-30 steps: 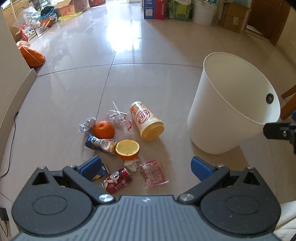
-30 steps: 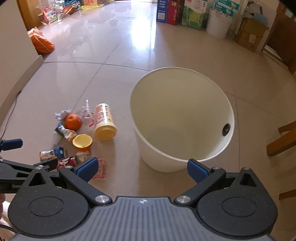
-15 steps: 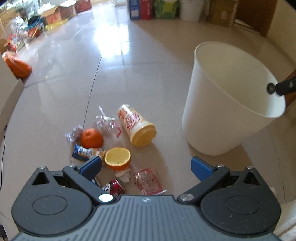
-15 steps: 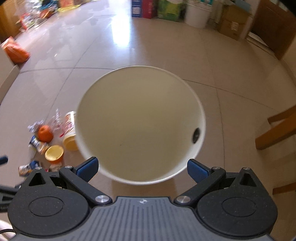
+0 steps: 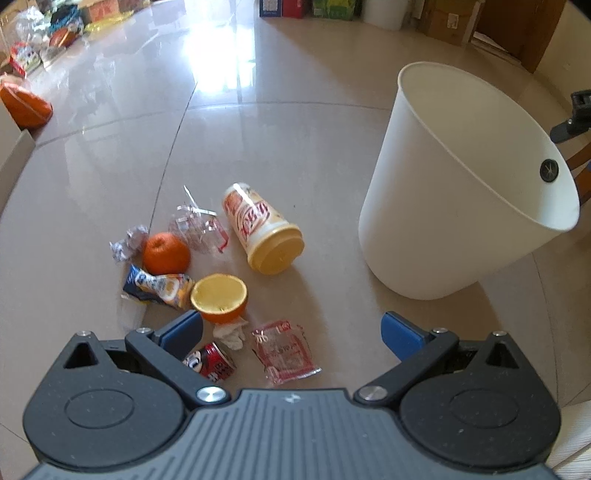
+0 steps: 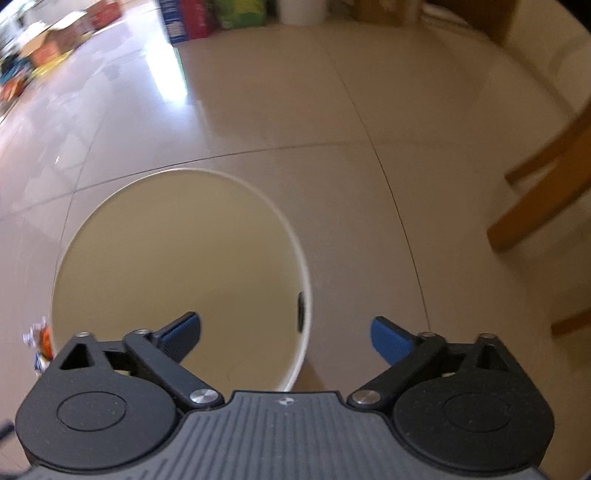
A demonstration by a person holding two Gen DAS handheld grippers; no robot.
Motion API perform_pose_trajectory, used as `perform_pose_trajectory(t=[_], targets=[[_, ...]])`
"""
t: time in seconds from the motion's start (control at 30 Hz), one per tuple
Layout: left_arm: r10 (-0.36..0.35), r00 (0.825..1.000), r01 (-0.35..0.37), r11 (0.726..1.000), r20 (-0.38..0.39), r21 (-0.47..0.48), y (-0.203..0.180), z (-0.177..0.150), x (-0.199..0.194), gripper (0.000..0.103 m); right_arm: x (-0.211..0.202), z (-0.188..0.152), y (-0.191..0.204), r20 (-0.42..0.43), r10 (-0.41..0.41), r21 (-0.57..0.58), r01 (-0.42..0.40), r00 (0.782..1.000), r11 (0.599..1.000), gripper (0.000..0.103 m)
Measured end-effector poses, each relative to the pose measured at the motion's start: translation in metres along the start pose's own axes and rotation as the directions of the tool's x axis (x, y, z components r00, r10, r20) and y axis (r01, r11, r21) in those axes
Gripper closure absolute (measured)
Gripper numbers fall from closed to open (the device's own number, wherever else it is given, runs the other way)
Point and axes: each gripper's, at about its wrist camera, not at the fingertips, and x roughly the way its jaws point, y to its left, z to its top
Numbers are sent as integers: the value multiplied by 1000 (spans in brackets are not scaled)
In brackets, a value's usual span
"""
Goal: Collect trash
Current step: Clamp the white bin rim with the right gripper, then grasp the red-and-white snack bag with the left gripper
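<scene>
A white bin [image 5: 454, 206] stands on the tiled floor, tilted in the left wrist view, with nothing inside. Left of it lies a pile of trash: a whole orange [image 5: 166, 253], a half orange peel [image 5: 218, 297], a yellow-lidded canister [image 5: 258, 233] on its side, a blue snack wrapper [image 5: 155, 286], clear plastic [image 5: 195, 229], a red can [image 5: 209, 364] and a red-printed sachet [image 5: 284, 350]. My left gripper [image 5: 291, 332] hovers open above the sachet and can. My right gripper [image 6: 286, 332] is open, straddling the near right rim of the bin [image 6: 177, 280].
Boxes and bags [image 5: 314, 7] line the far wall. An orange bag [image 5: 24, 107] lies at far left. Wooden chair legs [image 6: 535, 206] stand to the right of the bin. Open floor lies beyond the trash pile.
The right gripper has swung right and closer over the bin, so the trash slid out of its view. The left gripper drew slightly nearer to the trash pile.
</scene>
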Motion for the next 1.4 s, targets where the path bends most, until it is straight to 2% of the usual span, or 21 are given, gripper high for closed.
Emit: perform_pose_trajectory(t=[0.13, 0.2, 0.23, 0.37, 0.47, 0.6, 0.77, 0.97, 1.23, 1.33, 1.4], targets=[[6, 1000, -6, 1000, -16, -18, 4, -2, 4, 1, 22, 7, -7, -59, -7, 45, 10, 998, 999, 24], [3, 1000, -4, 1000, -23, -29, 7, -4, 5, 1, 31, 6, -7, -91, -3, 51, 8, 996, 999, 39], [1, 1000, -2, 999, -26, -33, 8, -4, 6, 1, 37, 6, -5, -109, 0, 52, 6, 994, 999, 41], [-9, 999, 6, 998, -44, -60, 13, -6, 9, 1, 45, 5, 1, -110, -32, 27, 35, 993, 999, 56], [-10, 998, 6, 997, -54, -71, 17, -7, 12, 1, 49, 5, 6, -123, -40, 18, 43, 992, 999, 76], [-6, 998, 0, 997, -68, -79, 21, -10, 14, 1, 52, 6, 15, -110, -113, -32, 110, 988, 993, 84], [-5, 996, -3, 996, -93, -88, 26, -15, 18, 1, 53, 11, 24, -86, -160, -53, 156, 983, 986, 88], [2, 992, -7, 999, -126, -39, 27, -27, 27, 1, 58, 23, 15, -73, -129, -39, 127, 989, 991, 88], [-2, 992, 7, 999, -129, 35, 33, -50, 41, 1, 64, 24, 8, -88, -95, -43, 92, 992, 995, 88], [-1, 990, 15, 995, -138, 99, 26, -60, 52, 1, 76, 28, -1, -58, -94, -64, 91, 994, 994, 88], [-10, 988, 28, 994, -157, 109, 22, -65, 59, 1, 75, 29, 1, -45, -63, -63, 60, 997, 996, 88]])
